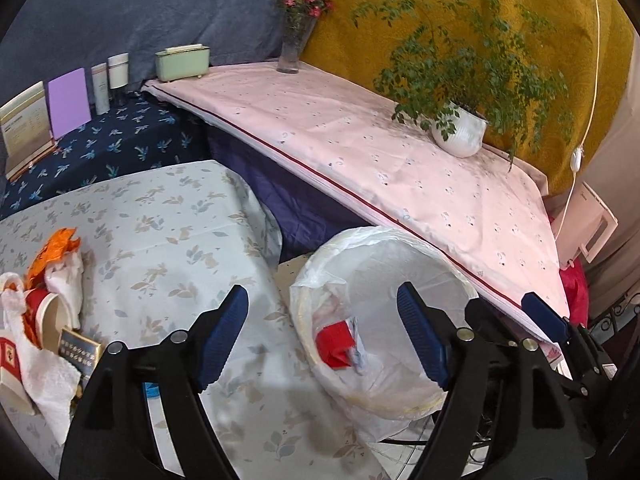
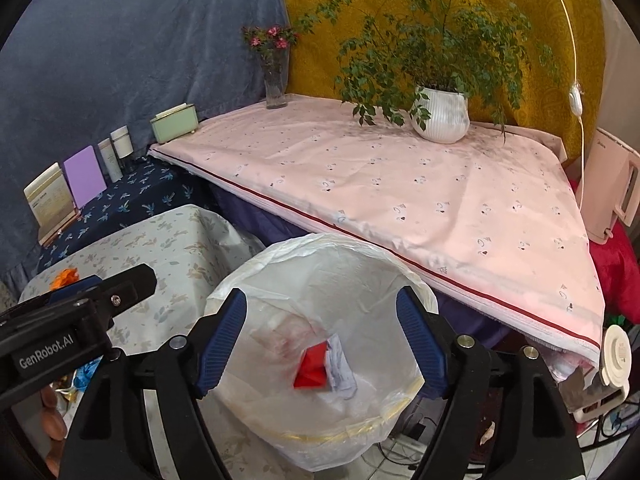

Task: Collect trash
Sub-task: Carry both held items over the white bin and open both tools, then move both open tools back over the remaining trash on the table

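Observation:
A trash bin lined with a white plastic bag (image 1: 320,248) (image 2: 280,252) stands on the floor between two tables. Red and white trash (image 1: 338,346) (image 2: 316,370) lies inside it. My left gripper (image 1: 322,338) is open and empty, above the leaf-print table's edge and the bin. My right gripper (image 2: 322,338) is open and empty, directly above the bin's mouth. A pile of trash (image 1: 44,320) lies on the leaf-print table at the left: orange wrapper, white tissues, a red paper cup, a small dark box. The right gripper shows in the left view (image 1: 544,316).
A leaf-print table (image 1: 160,232) is at the left, a pink-covered table (image 1: 380,152) behind the bin with a potted plant (image 1: 460,132), a flower vase (image 1: 290,52) and a green box (image 1: 182,64). Bottles and cards stand on a dark blue cloth (image 1: 112,148). Cables lie on the floor.

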`<state>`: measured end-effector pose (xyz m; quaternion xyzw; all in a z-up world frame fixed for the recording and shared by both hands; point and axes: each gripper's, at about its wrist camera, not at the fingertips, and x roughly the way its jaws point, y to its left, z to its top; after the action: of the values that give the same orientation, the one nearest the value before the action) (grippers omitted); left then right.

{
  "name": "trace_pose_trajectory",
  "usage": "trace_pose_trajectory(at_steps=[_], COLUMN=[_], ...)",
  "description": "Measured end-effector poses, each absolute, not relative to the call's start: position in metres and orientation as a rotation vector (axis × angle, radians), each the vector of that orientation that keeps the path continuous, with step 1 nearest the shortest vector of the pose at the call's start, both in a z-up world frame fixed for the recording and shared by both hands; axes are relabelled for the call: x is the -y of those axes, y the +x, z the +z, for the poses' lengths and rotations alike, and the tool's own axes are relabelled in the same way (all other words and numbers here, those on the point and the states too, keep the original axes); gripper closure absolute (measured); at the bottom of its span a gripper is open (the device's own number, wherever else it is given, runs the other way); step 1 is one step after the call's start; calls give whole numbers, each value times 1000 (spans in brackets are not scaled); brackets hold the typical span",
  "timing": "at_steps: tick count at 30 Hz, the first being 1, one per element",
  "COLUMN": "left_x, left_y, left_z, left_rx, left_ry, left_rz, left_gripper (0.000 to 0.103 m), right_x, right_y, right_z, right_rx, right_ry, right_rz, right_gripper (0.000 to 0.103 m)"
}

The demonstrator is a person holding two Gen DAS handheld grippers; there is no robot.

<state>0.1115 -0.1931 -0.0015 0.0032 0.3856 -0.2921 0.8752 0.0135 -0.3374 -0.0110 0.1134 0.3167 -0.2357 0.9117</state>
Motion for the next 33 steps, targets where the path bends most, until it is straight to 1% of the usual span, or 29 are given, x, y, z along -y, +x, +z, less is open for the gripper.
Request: trace_pose_trajectory(at_steps=[12,18,22,33], left_x=[108,50,14,-70], left_y=[112,113,114,115], left_z=[10,10,5,-27], left_rx=[-781,-777,-794,-858], left_ry=[-69,-89,-91,-100], left_rz=[-457,-342,-270,-109], left_gripper=[29,23,17,16], right_x=[280,242,215,147], right_y=[14,20,26,47], right_z=[5,7,4,-20], right_rx=[-639,-647,-662,-726], right_ry=[196,176,170,151], right_rz=[-395,-332,-285,-179], right_gripper=[28,27,27,27])
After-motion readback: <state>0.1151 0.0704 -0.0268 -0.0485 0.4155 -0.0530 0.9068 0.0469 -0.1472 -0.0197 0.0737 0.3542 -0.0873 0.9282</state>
